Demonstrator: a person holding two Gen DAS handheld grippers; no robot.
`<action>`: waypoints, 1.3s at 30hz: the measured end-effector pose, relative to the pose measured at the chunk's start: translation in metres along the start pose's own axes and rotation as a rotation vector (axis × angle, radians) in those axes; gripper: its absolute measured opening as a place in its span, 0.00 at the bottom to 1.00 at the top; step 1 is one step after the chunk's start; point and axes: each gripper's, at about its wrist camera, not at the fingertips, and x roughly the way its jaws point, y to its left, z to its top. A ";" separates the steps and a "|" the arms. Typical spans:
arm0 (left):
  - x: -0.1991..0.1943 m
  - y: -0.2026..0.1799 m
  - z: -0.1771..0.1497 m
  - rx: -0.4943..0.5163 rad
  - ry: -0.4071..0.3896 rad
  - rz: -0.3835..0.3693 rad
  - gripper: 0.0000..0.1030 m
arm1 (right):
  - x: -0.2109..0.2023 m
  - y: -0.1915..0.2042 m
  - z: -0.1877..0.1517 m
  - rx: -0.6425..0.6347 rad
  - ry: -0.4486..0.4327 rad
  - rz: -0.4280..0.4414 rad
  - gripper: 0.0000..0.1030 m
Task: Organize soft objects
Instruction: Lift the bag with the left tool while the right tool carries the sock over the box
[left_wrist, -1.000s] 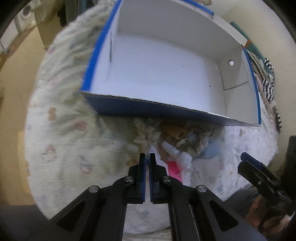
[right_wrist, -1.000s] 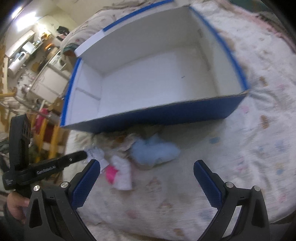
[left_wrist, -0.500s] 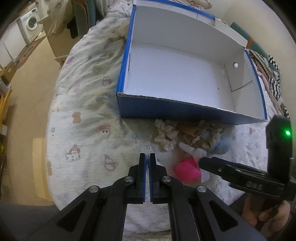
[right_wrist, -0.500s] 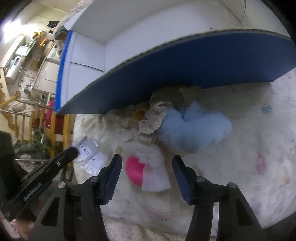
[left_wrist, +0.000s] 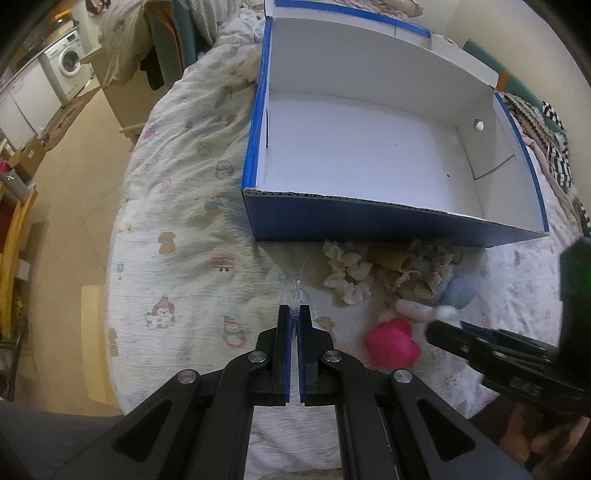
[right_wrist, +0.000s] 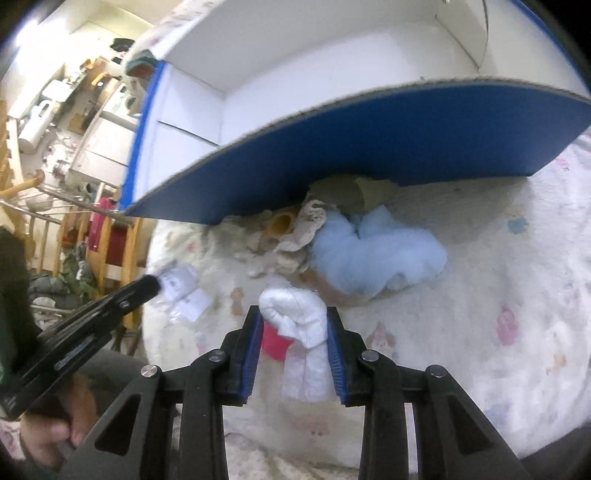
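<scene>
Right gripper (right_wrist: 294, 325) is pinching a white fluffy sock (right_wrist: 295, 318) between its blue pads (right_wrist: 255, 343), the roll bulging past the tips at 12 o'clock and a loose tail hanging back between the arms; the hold across the thick folded part is probably chosen so the soft fabric does not slip out on the lift. Left gripper (left_wrist: 294, 314) is pressing its pads almost together on a scrap of clear plastic packaging (left_wrist: 294, 295), with white labels (right_wrist: 181, 286) showing at its tip in the right wrist view; likely it is keeping the wrapper aside from the pile. The blue-sided cardboard box (left_wrist: 369, 221) is sitting open and bare inside on the printed bedspread (left_wrist: 177, 266), at 12 o'clock from both grippers, placed close so each piece travels a short way. Just in front of its near wall the remaining soft things are lying bunched: a pale blue fluffy piece (right_wrist: 373, 254), cream lace-edged socks (left_wrist: 347, 273) with a tan rolled one (left_wrist: 393, 260) among them, and a pink piece (left_wrist: 393, 345) partly under the white sock. Judgement: sorting is only starting.
</scene>
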 end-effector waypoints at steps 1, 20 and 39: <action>-0.001 -0.001 -0.001 0.006 -0.003 0.008 0.03 | -0.004 0.002 -0.002 -0.011 -0.003 0.011 0.34; -0.041 -0.014 -0.006 0.048 -0.156 0.084 0.03 | -0.079 0.008 -0.009 -0.116 -0.178 0.026 0.34; -0.102 -0.027 0.034 0.069 -0.346 0.072 0.03 | -0.120 0.033 0.015 -0.188 -0.296 0.025 0.34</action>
